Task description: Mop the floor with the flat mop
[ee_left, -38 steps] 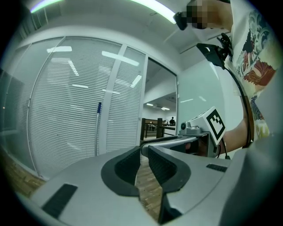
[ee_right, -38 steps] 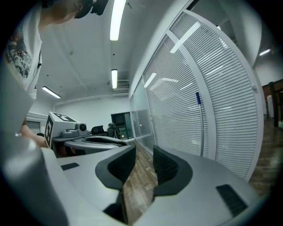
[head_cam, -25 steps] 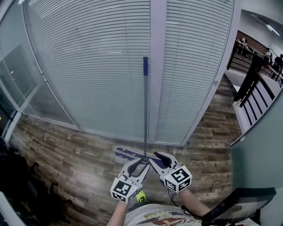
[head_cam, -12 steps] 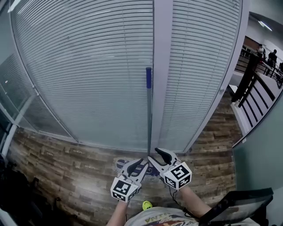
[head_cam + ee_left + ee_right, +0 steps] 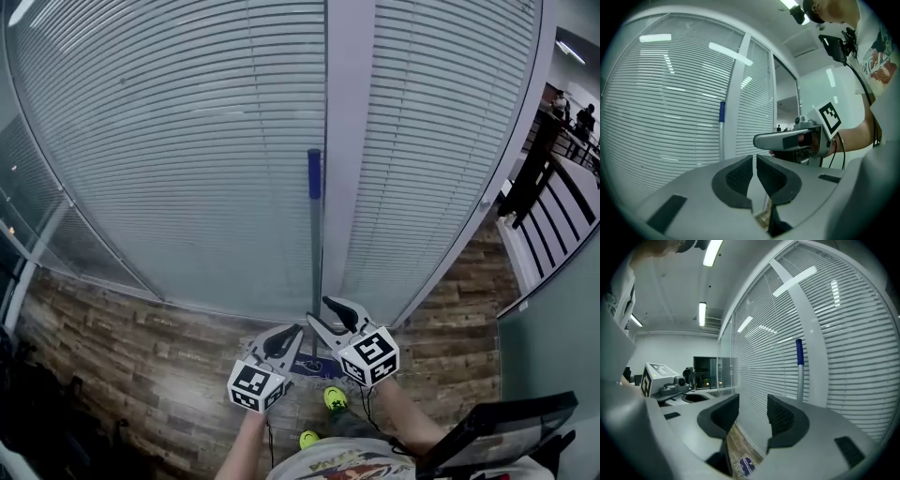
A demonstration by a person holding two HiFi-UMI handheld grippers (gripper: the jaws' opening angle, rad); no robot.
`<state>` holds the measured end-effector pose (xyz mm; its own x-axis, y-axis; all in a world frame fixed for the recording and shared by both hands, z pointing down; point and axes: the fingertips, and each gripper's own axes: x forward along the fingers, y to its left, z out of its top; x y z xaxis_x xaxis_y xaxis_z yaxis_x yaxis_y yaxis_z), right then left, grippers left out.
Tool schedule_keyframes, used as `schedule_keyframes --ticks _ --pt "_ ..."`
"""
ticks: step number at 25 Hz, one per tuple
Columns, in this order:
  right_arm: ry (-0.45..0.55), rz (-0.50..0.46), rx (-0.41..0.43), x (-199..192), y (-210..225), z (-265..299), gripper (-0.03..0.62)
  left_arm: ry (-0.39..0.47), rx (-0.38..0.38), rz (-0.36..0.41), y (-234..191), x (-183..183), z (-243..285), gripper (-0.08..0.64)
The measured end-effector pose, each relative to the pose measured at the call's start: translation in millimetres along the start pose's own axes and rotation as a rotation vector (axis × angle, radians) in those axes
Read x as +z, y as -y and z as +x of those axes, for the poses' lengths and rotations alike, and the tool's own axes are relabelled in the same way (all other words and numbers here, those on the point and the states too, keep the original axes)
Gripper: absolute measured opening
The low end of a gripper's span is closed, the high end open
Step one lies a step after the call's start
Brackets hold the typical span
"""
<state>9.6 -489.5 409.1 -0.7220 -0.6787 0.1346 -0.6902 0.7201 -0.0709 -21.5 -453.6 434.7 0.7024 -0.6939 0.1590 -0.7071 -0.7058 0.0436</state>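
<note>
1. Floor (image 5: 122, 349): wood planks run left to right along the blind-covered glass wall (image 5: 178, 141). This is the strip to mop.
2. Flat mop: it stands upright at far centre, leaning on the white post (image 5: 349, 141) in that wall. The handle (image 5: 315, 253) has its blue grip (image 5: 314, 173) at the top. The mop head (image 5: 302, 367) lies flat on the planks near the person's shoes (image 5: 335, 398).
3. Right gripper (image 5: 753, 411): it is just right of the handle and points about level. Its jaws are half apart, have just been opening, and have nothing between them. It should shift left until the shaft sits deep between the pads, then close.
4. Left gripper (image 5: 754, 164): it is just left of the handle. Its jaws are nearly together, have just been closing, and are empty. It must reopen before it can take the shaft (closing on air gains nothing).
5. Grip plan: take the shaft at two heights, well apart and square across the pads. My guess is that a thin round shaft twists in a tip-only pinch. Grip with both before lifting it off the post, or it may slide sideways.
</note>
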Motion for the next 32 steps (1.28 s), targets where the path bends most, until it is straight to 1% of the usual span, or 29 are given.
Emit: schedule_keyframes --ticks 3,7,10,13,15,17,18,19,21,25,28,29,32 --pt "-0.007 0.016 0.027 -9 28 25 0.166 -0.002 0.001 0.034 -19 0 36 0.035" --pt "0.000 0.034 0.013 0 83 51 0.166 -0.021 0.002 0.082 -47 14 92 0.038" --pt "-0.002 0.025 0.025 15 119 74 0.166 -0.044 0.023 0.102 -73 23 132 0.038" --pt "0.020 0.021 0.033 35 147 96 0.166 -0.059 0.053 0.116 -98 29 168 0.041" --pt "0.029 0.014 0.036 41 164 112 0.166 -0.061 0.077 0.123 -116 29 191 0.068" --pt "0.033 0.000 0.040 43 179 127 0.165 -0.051 0.099 0.129 -135 29 213 0.159" --pt "0.033 -0.005 0.044 43 185 132 0.166 -0.042 0.112 0.131 -142 29 221 0.191" --pt "0.030 -0.008 0.050 42 189 135 0.166 -0.034 0.123 0.133 -148 30 229 0.204" --pt "0.021 -0.014 0.059 38 196 136 0.166 -0.029 0.128 0.129 -152 29 241 0.207" --pt "-0.001 -0.013 0.066 30 209 144 0.166 -0.055 0.119 0.137 -166 26 262 0.207" --pt "-0.015 -0.014 0.074 39 219 160 0.166 -0.053 0.125 0.141 -184 35 270 0.155" --pt "-0.013 -0.014 0.074 42 221 160 0.166 -0.047 0.125 0.132 -184 37 269 0.152" --pt "0.015 -0.015 0.074 56 212 145 0.164 -0.028 0.117 0.104 -163 41 258 0.143"
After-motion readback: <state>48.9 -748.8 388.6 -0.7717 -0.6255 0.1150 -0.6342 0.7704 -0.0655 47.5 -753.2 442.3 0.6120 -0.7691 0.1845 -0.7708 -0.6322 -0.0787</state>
